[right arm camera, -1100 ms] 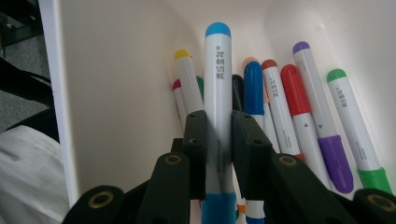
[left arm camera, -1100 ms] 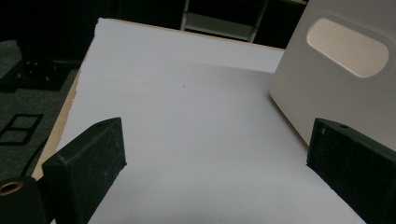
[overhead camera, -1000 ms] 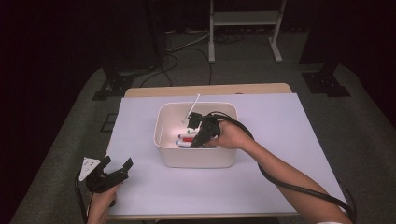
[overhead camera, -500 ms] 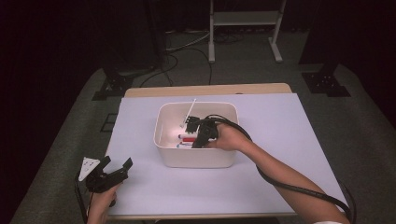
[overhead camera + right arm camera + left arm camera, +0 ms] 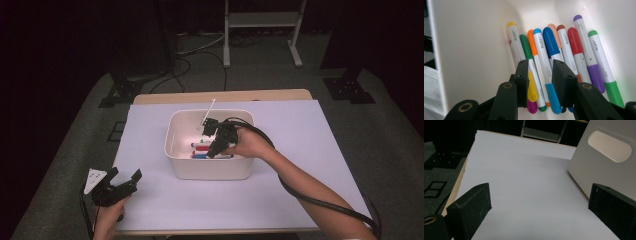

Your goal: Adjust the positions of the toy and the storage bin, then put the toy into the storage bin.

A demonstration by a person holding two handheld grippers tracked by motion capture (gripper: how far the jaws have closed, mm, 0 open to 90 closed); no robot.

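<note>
A white plastic bin (image 5: 210,167) stands in the middle of the table, with several coloured markers (image 5: 200,148) lying on its floor. My right gripper (image 5: 212,147) reaches down into the bin. In the right gripper view its jaws (image 5: 539,65) have just been opening and stand a little apart just above the markers. A light-blue marker (image 5: 541,57) lies in line with the gap, and the pads do not press on it. My left gripper (image 5: 126,175) rests open near the table's front left corner, nothing between its fingers (image 5: 539,195).
White paper (image 5: 300,150) covers the tabletop around the bin. In the left gripper view the bin's side wall with its handle cutout (image 5: 610,148) stands close on the right. A black cable (image 5: 320,200) trails along the right forearm. Stands and cables sit on the dark floor behind.
The right hand has shifted slightly inside the bin. The left gripper has kept still.
</note>
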